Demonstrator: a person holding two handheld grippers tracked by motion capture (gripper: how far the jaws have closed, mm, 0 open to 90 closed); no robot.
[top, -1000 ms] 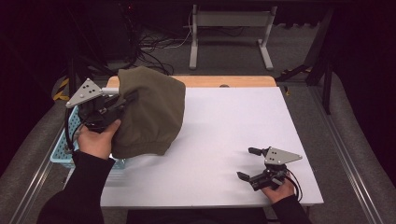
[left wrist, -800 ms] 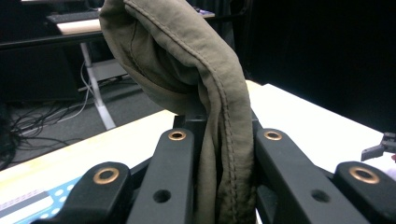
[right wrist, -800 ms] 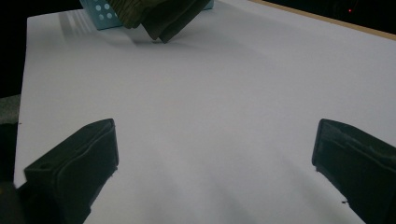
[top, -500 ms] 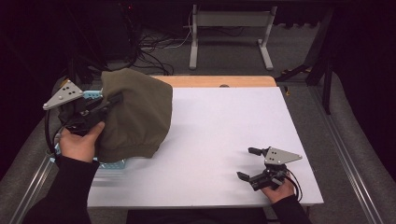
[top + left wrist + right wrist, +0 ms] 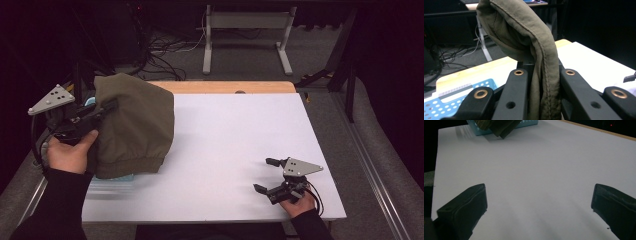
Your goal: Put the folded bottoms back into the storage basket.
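- My left gripper (image 5: 102, 111) is clamped on the olive garment (image 5: 132, 125); I'd lift it clear of the blue basket (image 5: 446, 100).
- My right gripper (image 5: 265, 175) rests spread wide, holding nothing, on the worktop (image 5: 235, 130).

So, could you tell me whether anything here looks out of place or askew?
Nothing is spilled or damaged. The olive garment hangs bunched from the left gripper, covering most of the blue basket at the table's left edge. The right gripper rests open on the table, apart from it.
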